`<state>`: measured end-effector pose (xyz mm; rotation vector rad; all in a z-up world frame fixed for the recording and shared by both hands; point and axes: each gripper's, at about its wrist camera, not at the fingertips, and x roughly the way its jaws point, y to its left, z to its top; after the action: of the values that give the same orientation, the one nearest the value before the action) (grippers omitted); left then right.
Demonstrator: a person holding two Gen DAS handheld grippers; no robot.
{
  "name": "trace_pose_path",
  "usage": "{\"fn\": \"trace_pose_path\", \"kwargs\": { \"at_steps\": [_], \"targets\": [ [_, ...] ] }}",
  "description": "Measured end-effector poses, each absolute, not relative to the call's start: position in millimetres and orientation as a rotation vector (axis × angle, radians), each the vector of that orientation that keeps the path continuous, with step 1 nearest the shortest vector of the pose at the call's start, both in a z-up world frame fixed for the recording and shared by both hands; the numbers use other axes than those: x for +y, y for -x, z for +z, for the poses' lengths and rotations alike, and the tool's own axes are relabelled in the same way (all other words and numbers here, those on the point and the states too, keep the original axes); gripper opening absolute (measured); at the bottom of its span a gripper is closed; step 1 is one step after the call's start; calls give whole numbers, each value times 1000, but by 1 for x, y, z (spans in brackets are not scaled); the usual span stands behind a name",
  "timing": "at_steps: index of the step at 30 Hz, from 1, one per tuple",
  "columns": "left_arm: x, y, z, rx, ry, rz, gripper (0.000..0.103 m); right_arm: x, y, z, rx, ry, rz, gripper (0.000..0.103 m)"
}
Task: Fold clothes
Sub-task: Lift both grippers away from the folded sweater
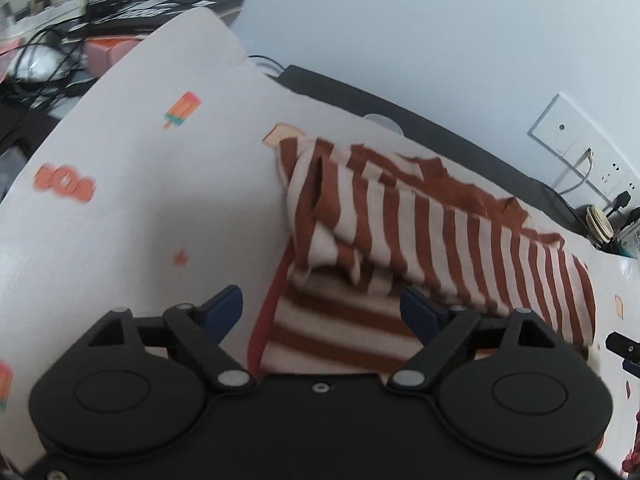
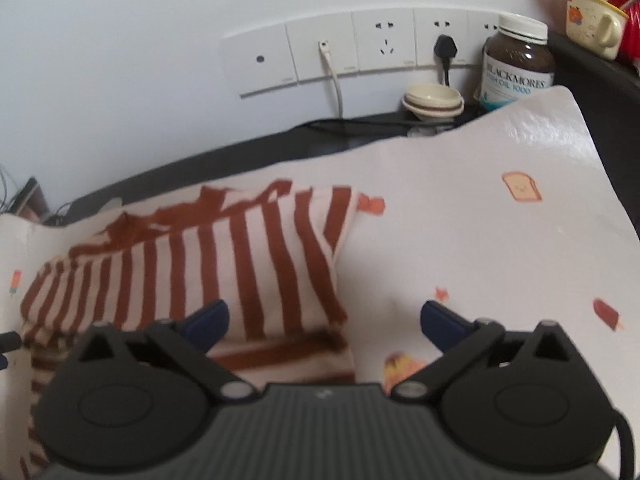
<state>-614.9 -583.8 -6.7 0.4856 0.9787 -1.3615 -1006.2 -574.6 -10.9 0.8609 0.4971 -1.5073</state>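
A brown-and-white striped garment (image 1: 420,232) lies folded over itself on a white printed cloth (image 1: 140,200). Its upper flap rests across a lower layer whose stripes run the other way. My left gripper (image 1: 322,312) is open above the garment's near left edge, blue pads wide apart, pressing on nothing. In the right wrist view the same striped garment (image 2: 192,272) lies left of centre. My right gripper (image 2: 324,322) is open over its near right corner; the fabric lies loose below the gap between the pads.
A wall socket strip (image 2: 360,48) with plugged cables runs behind the table. A brown supplement bottle (image 2: 516,64), stacked small dishes (image 2: 432,102) and a mug (image 2: 592,28) stand at the back right. Black cables and boxes (image 1: 100,12) crowd the far left.
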Motion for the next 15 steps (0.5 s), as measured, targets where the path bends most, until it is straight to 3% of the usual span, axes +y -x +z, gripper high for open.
{"fn": "trace_pose_path", "kwargs": {
  "at_steps": [5, 9, 15],
  "targets": [
    [-550, 607, -2, 969, -494, -1346, 93, -550, 1004, -8, 497, -855, -1467, 102],
    [-528, 601, 18, 926, -476, -1394, 103, -514, 996, 5, 476, -817, -1499, 102],
    [-484, 593, 35, 842, -531, -1520, 103, -439, 983, 19, 419, -787, -1592, 102]
  ]
}}
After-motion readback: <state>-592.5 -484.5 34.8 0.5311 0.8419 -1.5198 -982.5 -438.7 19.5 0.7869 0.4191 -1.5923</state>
